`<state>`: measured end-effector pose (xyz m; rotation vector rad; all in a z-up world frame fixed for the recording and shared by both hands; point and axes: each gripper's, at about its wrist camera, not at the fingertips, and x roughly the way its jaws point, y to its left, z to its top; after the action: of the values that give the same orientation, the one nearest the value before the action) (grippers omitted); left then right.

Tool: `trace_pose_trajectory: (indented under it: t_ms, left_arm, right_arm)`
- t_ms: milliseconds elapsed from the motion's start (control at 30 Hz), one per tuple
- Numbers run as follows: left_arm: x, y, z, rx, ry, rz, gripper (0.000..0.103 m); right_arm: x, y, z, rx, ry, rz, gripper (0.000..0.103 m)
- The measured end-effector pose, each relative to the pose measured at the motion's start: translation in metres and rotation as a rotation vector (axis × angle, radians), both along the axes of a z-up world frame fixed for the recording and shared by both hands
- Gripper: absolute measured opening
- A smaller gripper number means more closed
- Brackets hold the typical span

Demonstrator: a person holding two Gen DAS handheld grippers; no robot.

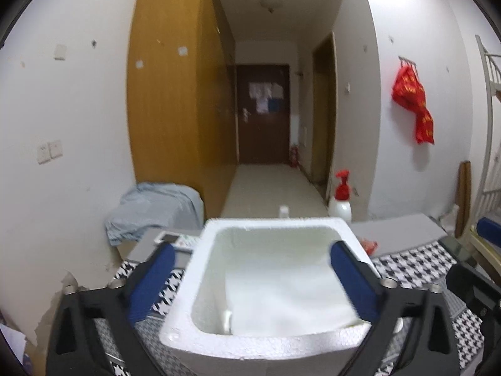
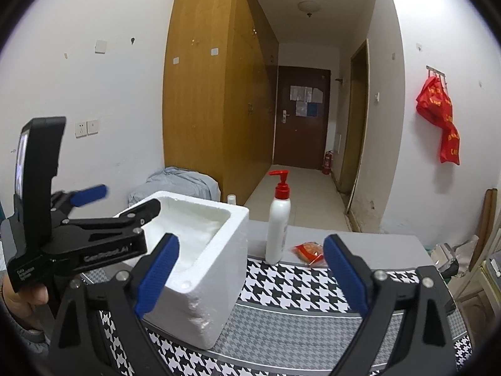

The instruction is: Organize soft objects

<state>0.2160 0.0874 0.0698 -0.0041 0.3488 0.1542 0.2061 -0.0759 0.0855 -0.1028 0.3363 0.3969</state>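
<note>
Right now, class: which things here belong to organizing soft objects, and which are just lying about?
Belongs to the job:
foam box
white cloth inside it
left claw, open

Lying about:
pump bottle
red packet
remote control

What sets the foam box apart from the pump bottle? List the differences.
1. The foam box is squat, square and open-topped; the pump bottle is tall, slim and capped.
2. The box is all white; the bottle has a red pump.
3. The box holds a white cloth; the bottle's contents are hidden.
Both are white-bodied and stand upright on the checked table.
</note>
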Motion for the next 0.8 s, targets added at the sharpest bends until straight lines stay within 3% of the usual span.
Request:
trace_pose_trajectory:
  t_ms: [800]
  left_arm:
    - [-0.035,-0.009,0.018,0.005,-0.055,0.001,0.102]
  right_arm:
    - [-0.026,-0.014,0.008,0.028,-0.035,-0.012,0.095]
